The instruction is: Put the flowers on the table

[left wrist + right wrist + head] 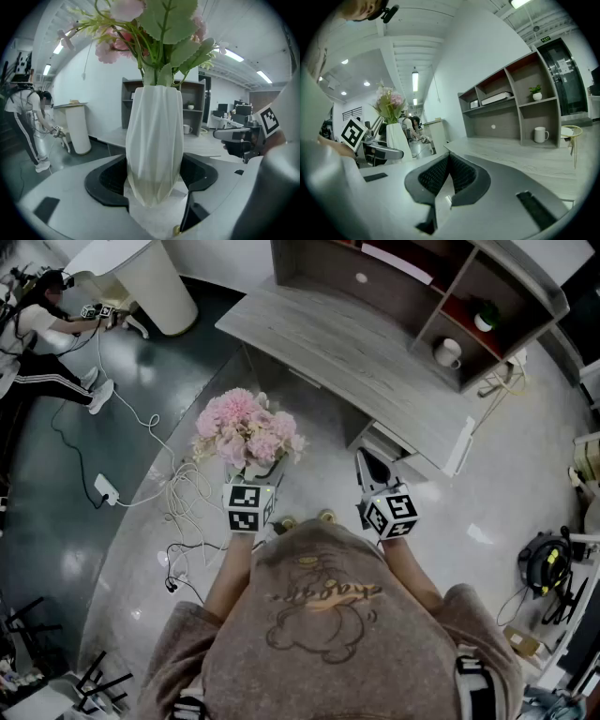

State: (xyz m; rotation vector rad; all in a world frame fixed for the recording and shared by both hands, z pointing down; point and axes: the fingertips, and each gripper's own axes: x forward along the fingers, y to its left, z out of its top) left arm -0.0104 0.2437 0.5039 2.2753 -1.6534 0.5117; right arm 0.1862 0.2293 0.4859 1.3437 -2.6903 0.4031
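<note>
A bunch of pink flowers (246, 432) stands in a white faceted vase (154, 150). My left gripper (152, 176) is shut on the vase's lower body, a dark pad on each side, and holds it upright in the air. The blooms and green leaves (159, 23) rise above the jaws. The grey wooden table (347, 343) lies ahead of both grippers and a little to the right. My right gripper (367, 463) hangs beside the left one, shut with nothing in it; in its own view the vase (396, 140) shows at the left and the tabletop (520, 154) ahead.
A shelf unit (450, 296) sits on the table's far side with a white mug (448, 352) and a small plant (485, 317). Cables and a power strip (178, 493) lie on the floor at the left. A person (47, 343) crouches beside a white pedestal (155, 277).
</note>
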